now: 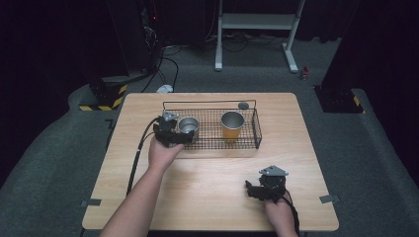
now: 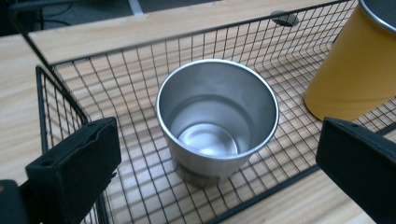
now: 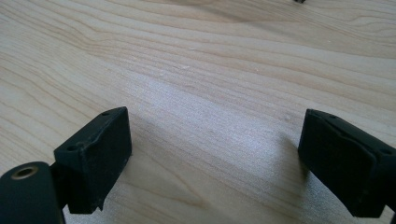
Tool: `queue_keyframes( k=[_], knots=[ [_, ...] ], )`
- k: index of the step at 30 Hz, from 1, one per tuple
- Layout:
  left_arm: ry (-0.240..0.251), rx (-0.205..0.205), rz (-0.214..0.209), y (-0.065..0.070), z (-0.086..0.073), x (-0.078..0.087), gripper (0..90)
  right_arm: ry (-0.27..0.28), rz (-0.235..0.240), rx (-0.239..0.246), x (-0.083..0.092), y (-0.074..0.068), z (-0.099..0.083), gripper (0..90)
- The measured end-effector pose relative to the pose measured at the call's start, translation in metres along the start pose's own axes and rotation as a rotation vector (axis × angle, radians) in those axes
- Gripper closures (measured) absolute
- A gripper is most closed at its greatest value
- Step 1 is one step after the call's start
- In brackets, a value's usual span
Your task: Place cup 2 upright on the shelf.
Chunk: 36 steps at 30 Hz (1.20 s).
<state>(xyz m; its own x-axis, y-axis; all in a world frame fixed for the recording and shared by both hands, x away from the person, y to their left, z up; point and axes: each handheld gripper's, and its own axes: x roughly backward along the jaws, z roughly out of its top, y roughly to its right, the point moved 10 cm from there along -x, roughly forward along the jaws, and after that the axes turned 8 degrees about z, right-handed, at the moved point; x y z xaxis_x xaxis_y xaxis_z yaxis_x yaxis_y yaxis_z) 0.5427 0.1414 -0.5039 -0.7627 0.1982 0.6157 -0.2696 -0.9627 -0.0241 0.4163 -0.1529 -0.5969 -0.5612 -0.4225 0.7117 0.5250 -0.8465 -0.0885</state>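
On the wooden worktop (image 1: 207,173) stood a black wire basket (image 1: 257,129) holding a steel cup (image 1: 187,125) at its left end and a yellow cup (image 1: 232,125) further right, both upright. The left hand-held gripper (image 1: 179,136) hovered at the steel cup, while the right hand-held gripper (image 1: 253,189) sat on bare wood, well apart.

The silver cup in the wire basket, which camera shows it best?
The left gripper view: the silver cup is close, upright, its empty inside and rim plain. In the high view it is small, partly behind the left gripper. The right gripper view faces bare table.
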Motion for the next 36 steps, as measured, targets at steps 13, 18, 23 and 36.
queue_keyframes(
  k=[13,18,23,36],
  knots=[
    [0.006,-0.005,-0.044,0.005,-0.019,0.028,0.8,0.0,0.0,0.002,0.0,0.0,0.0,9.5],
    [0.027,-0.006,-0.052,0.005,-0.026,0.039,1.5,0.0,0.0,0.002,0.0,0.0,0.0,9.5],
    [0.031,-0.019,-0.059,0.003,-0.038,0.048,2.2,0.0,0.0,0.0,0.0,0.0,0.0,9.5],
    [0.016,-0.036,-0.091,-0.002,-0.079,0.067,2.3,0.0,0.0,0.002,0.0,0.0,0.0,9.6]
  ],
)
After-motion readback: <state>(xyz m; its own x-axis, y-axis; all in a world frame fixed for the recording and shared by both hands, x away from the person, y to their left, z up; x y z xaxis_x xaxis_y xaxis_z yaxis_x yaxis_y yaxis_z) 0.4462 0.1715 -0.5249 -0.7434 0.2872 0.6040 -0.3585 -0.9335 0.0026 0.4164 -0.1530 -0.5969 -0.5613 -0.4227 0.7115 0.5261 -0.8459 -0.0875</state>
